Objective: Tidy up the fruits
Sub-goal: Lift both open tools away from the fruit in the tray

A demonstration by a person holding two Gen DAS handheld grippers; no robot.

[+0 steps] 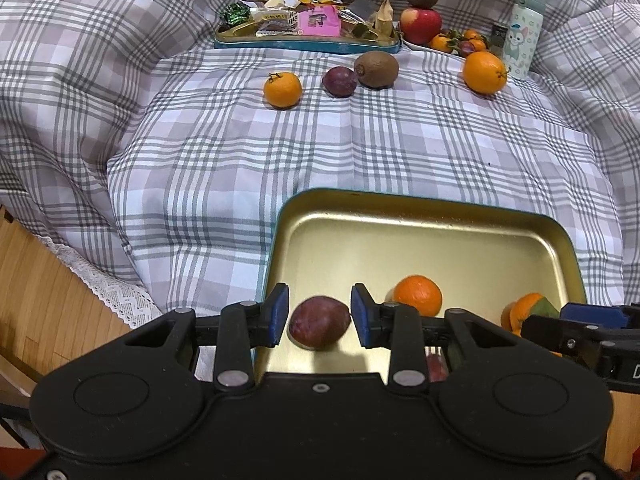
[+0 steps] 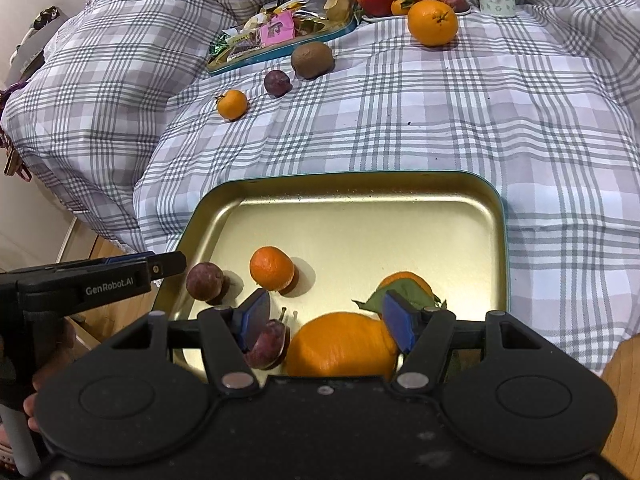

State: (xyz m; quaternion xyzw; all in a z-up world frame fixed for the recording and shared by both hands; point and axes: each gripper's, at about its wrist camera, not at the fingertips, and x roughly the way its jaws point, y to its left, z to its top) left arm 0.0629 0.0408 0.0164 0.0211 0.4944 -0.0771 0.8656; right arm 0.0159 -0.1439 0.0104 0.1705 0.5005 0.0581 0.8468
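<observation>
A gold tin tray (image 1: 400, 196) (image 2: 360, 176) lies on the plaid cloth close in front. My left gripper (image 1: 320, 312) is shut on a dark red plum (image 1: 320, 322) (image 2: 205, 281), held over the tray's left edge. My right gripper (image 2: 326, 316) has a large orange (image 2: 340, 344) between its pads. The right pad presses on it, while the left contact is partly hidden. In the tray lie a mandarin (image 1: 418, 294) (image 2: 272, 268), a leafy mandarin (image 1: 528, 310) (image 2: 408, 284) and a second plum (image 2: 268, 344).
Farther back on the cloth lie a mandarin (image 1: 282, 89), a plum (image 1: 339, 81), a kiwi (image 1: 376, 69) and an orange (image 1: 485, 72). Behind them are a snack tin (image 1: 308, 28), a fruit plate with an apple (image 1: 420, 24), and a bottle (image 1: 522, 32). Wooden floor (image 1: 40, 300) shows at left.
</observation>
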